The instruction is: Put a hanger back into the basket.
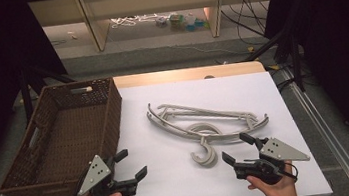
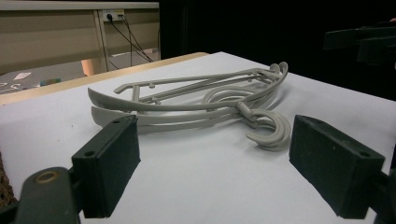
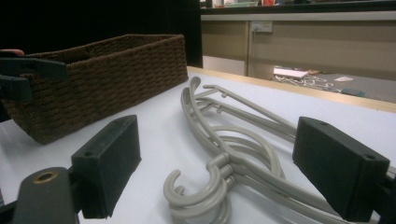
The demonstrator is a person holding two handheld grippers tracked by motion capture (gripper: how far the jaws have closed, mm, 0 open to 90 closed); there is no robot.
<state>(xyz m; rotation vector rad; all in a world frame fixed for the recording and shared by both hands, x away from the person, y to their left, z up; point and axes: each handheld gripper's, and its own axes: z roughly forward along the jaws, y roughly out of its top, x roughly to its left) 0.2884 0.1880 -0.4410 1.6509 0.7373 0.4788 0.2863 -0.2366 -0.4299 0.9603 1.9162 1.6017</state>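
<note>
Resting near the table's (image 1: pixel 173 189) front edge, both grippers stand wide open and hold nothing.

Left gripper (image 1: pixel 129 165) sits at the front left, just beside the wicker basket (image 1: pixel 61 137), jaws spread and aimed toward the hangers (image 1: pixel 205 122); nothing lies between its pads. Right gripper (image 1: pixel 236 149) sits at the front right, jaws equally spread, close to the hooks (image 1: pixel 205 152) but apart from them. Hangers are grey plastic, stacked together and lying flat on the white surface at mid-table, right of the basket, hooks curling toward the person. In the left gripper view the stack (image 2: pixel 196 100) lies ahead of the jaws, untouched. In the right gripper view the hooks (image 3: pixel 205 189) lie between the open jaws, with the basket (image 3: pixel 107 74) beyond at left. Basket appears empty.
</note>
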